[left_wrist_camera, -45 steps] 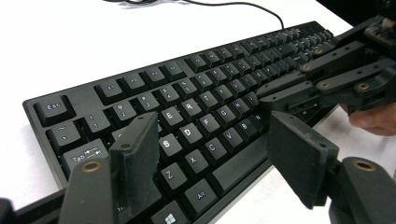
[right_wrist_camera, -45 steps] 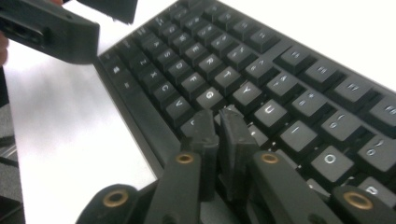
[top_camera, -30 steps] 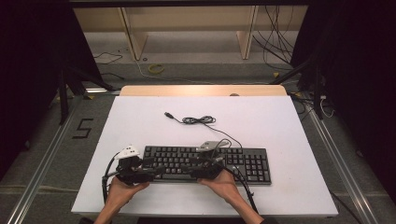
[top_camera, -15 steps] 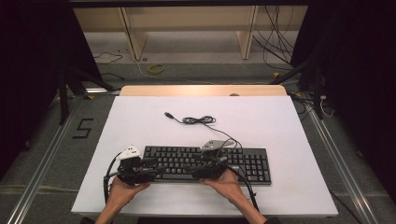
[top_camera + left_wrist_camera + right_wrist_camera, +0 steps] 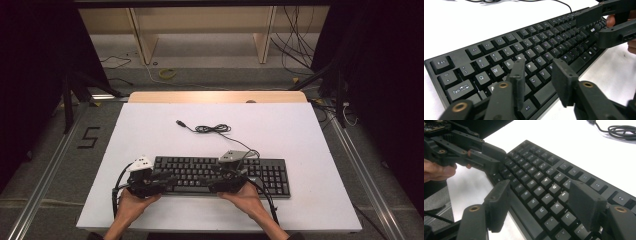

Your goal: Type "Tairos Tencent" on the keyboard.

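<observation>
High view: a black keyboard [image 5: 220, 175] lies flat near the front edge of the white bench [image 5: 300, 135], its cable [image 5: 212, 129] coiled loosely farther back. The left tool [image 5: 162, 181] lies low over the keyboard's left end, pointing toward the middle, with a hand [image 5: 131, 202] behind it. The right tool [image 5: 220, 181] lies over the middle of the keyboard, pointing toward the left tool, and is held by the other hand [image 5: 245, 197]. The two tools face each other with a stretch of keys between them.

Left gripper view: the left tool [image 5: 540, 75] hangs just above the letter keys at the keyboard's [image 5: 499, 57] front edge. Its jaws stand at a middling gap and have just been closing. Keys lie beneath and beyond them, nothing is pinched between the pads. Ahead and to the upper right, the right tool [image 5: 601, 27] hovers over the far keys with its jaws parted.

Right gripper view: the right tool [image 5: 541, 205] sits over the letter rows near the keyboard's [image 5: 544, 175] front edge, jaws wide and just now opening further, with keys in the gap below but no grip on anything. Ahead at the upper left, the left tool [image 5: 495, 160] reaches over the keyboard's end, its jaws close together, with a fingertip just behind them.
</observation>
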A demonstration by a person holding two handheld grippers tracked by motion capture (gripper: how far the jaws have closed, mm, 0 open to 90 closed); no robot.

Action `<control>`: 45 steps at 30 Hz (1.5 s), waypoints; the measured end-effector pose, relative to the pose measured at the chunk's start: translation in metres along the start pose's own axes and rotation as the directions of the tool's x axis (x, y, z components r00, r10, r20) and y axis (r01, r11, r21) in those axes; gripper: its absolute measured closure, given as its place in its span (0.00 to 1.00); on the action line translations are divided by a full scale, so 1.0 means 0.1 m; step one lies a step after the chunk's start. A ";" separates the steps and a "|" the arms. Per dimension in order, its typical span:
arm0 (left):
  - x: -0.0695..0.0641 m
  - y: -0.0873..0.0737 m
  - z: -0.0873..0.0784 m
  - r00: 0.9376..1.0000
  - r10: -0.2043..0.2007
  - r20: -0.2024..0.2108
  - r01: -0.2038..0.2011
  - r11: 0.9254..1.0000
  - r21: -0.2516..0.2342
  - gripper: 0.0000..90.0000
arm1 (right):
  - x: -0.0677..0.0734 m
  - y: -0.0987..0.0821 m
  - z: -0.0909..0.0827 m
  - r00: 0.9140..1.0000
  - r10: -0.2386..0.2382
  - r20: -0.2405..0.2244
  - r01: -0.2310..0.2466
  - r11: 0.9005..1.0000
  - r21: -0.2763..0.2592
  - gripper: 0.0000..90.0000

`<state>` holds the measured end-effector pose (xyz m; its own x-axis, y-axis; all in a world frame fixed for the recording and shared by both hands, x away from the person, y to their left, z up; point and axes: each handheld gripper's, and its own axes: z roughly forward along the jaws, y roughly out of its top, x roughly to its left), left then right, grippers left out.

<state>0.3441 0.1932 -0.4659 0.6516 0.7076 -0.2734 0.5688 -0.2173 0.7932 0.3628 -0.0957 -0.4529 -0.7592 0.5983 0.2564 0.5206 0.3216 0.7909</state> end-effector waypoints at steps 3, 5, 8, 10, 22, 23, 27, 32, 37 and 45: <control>-0.01 0.00 0.02 1.000 0.014 0.003 -0.014 1.000 0.006 0.77 | 0.00 -0.01 -0.01 1.000 0.002 -0.001 -0.001 1.000 0.002 0.39; -0.02 0.00 0.03 1.000 0.026 0.001 -0.026 1.000 0.013 0.81 | 0.00 -0.01 -0.02 1.000 0.001 -0.001 -0.001 1.000 -0.001 0.38; -0.03 0.01 0.06 0.999 0.042 -0.005 -0.042 0.999 0.029 0.87 | 0.00 -0.01 -0.04 1.000 0.004 -0.002 -0.004 1.000 -0.003 0.38; -0.04 0.01 0.07 0.999 0.052 -0.007 -0.052 0.998 0.035 0.90 | -0.01 -0.01 -0.05 1.000 0.000 -0.001 0.000 1.000 -0.007 0.38; -0.05 0.03 0.16 0.997 0.073 -0.016 -0.071 0.994 0.083 0.99 | -0.01 -0.03 -0.09 1.000 -0.003 -0.001 0.003 1.000 -0.010 0.37; -0.05 0.03 0.18 0.997 0.074 -0.017 -0.072 0.993 0.093 0.99 | -0.01 -0.03 -0.09 1.000 -0.003 -0.001 0.003 1.000 -0.010 0.37; -0.06 0.03 0.21 0.997 0.077 -0.016 -0.074 0.991 0.110 0.99 | -0.01 -0.04 -0.09 1.000 -0.004 0.000 0.004 1.000 -0.010 0.36; -0.05 0.02 0.23 0.997 0.073 -0.021 -0.070 0.991 0.117 0.99 | -0.01 -0.04 -0.10 1.000 -0.005 0.001 0.005 1.000 -0.010 0.36; -0.04 0.02 0.26 0.997 0.075 -0.023 -0.072 0.990 0.124 0.99 | 0.00 -0.05 -0.10 1.000 -0.008 0.000 0.008 1.000 -0.010 0.35; -0.04 0.01 0.29 0.997 0.077 -0.028 -0.072 0.988 0.138 0.99 | 0.00 -0.06 -0.11 1.000 -0.010 0.001 0.010 1.000 -0.011 0.35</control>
<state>0.3573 0.1706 -0.4799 0.6788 0.7076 -0.1963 0.5844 -0.3587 0.7279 0.3556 -0.1053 -0.4515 -0.7639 0.5959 0.2480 0.5087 0.3194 0.7995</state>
